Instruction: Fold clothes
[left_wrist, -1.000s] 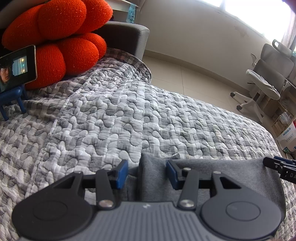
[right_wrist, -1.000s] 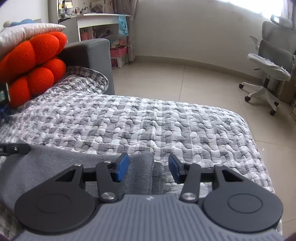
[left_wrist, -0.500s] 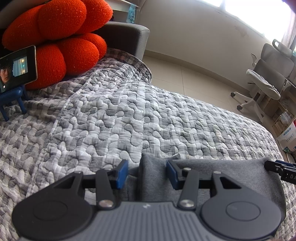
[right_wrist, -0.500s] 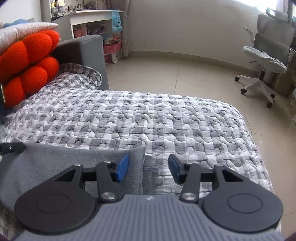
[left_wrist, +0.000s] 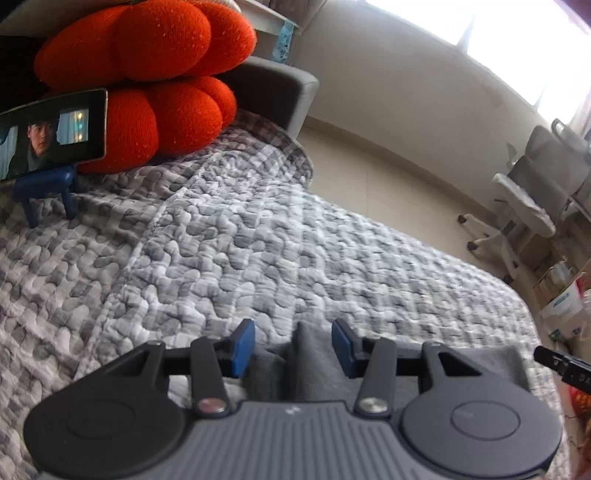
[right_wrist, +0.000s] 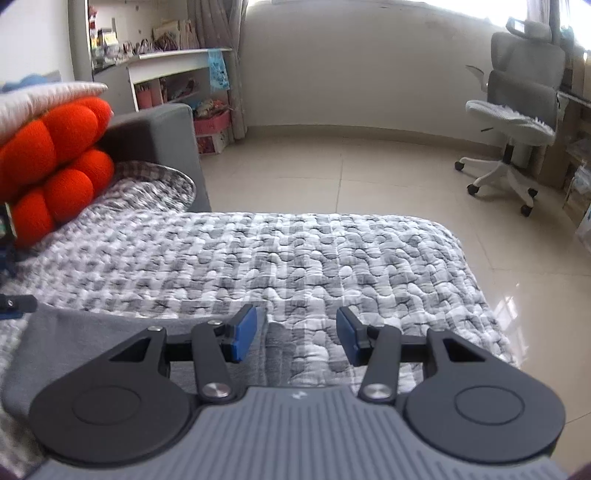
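Bedroom, mid-fold: I am working both handheld grippers over a bed covered with a grey-and-white checked quilt (left_wrist: 258, 240).

In the left wrist view, the left gripper (left_wrist: 291, 345) sits at the bottom centre of the frame. Its blue-padded fingers (left_wrist: 242, 347) stand apart, and a raised ridge of the grey garment (left_wrist: 461, 365) lies between them. I cannot tell whether the pads actually press on the cloth. The garment lies along the lower edge of the frame and stretches to the right, where a black finger of the other gripper pokes in at the edge.

In the right wrist view, the right gripper (right_wrist: 295, 334) is released. Its fingers (right_wrist: 349, 338) are spread, with mostly bare quilt showing in the gap. The garment's (right_wrist: 92, 332) edge ends just at the inner side of the fingertip on the picture's left, and the cloth fills the lower left of the frame.

At the upper left of the left wrist view, a lobed orange cushion (left_wrist: 147, 55) rests against a grey sofa arm (left_wrist: 273, 88). In front of it a phone (left_wrist: 51, 133) is propped on a blue stand (left_wrist: 44, 188), its screen lit. A grey office chair (right_wrist: 517, 110) stands on the tiled floor (right_wrist: 351, 173) at the upper right of the right wrist view. Cluttered white shelves (right_wrist: 173, 74) fill its upper left.
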